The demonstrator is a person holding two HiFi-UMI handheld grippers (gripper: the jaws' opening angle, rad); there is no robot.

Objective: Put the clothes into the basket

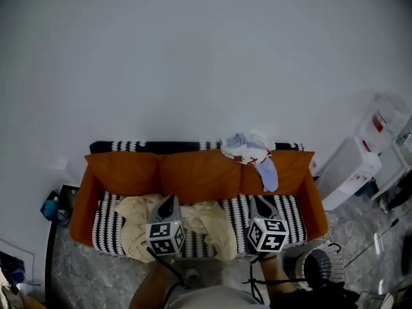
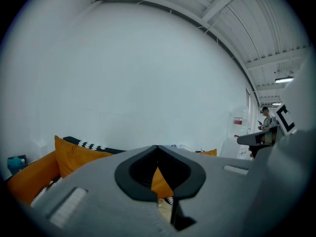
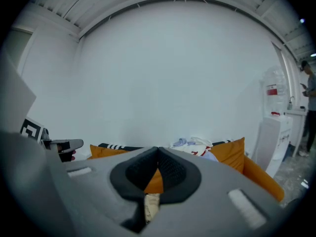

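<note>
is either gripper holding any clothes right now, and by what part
Nothing is held: the left gripper and right gripper are both shut and empty; the cream clothes lie on the sofa.

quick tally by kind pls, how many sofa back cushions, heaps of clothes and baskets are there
orange back cushions: 3
clothes heaps: 2, a cream one on the seat, a white and blue one on the backrest
wire basket: 1
total: 6

Orange sofa, cream clothes, black-and-white throw
</note>
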